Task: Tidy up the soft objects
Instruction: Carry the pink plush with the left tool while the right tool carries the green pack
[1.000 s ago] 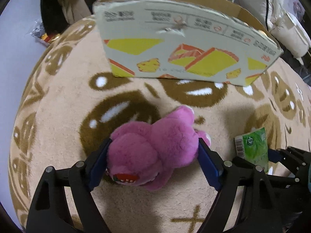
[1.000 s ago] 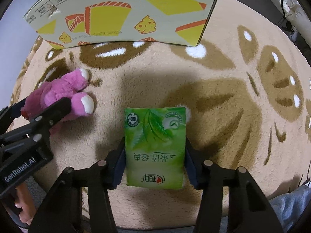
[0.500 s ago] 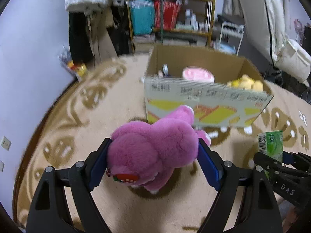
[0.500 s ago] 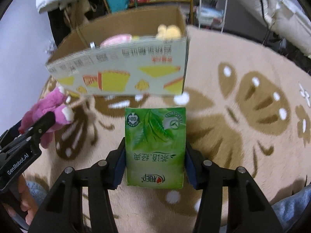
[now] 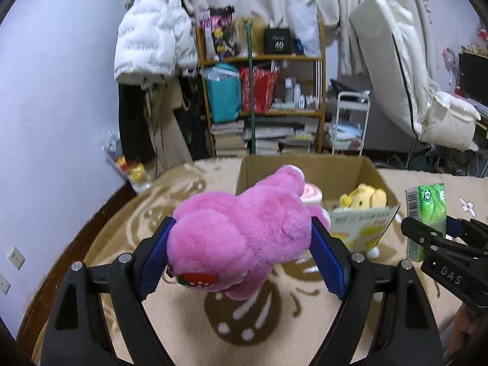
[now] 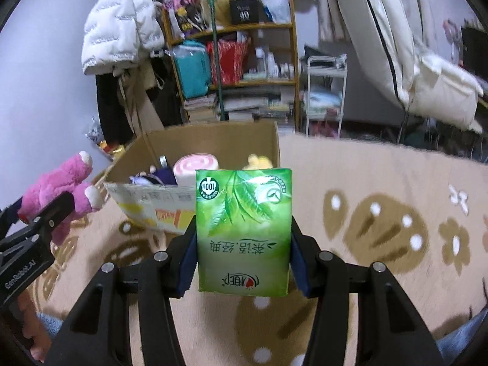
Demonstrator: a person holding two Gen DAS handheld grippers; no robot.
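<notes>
My left gripper is shut on a pink plush bear and holds it in the air, just in front of the open cardboard box. My right gripper is shut on a green tissue pack, also raised, in front of the same box. The bear shows at the left of the right wrist view. The tissue pack shows at the right of the left wrist view. Inside the box lie a yellow plush, a pink roll-shaped toy and a dark purple item.
The box stands on a beige rug with brown patterns. Behind it are a cluttered wooden shelf, a white jacket on a rack, a small white cart and a white recliner.
Both grippers have risen from the rug with the bear and the tissue pack. The views have tilted up, so the box's inside and the room behind now show.
</notes>
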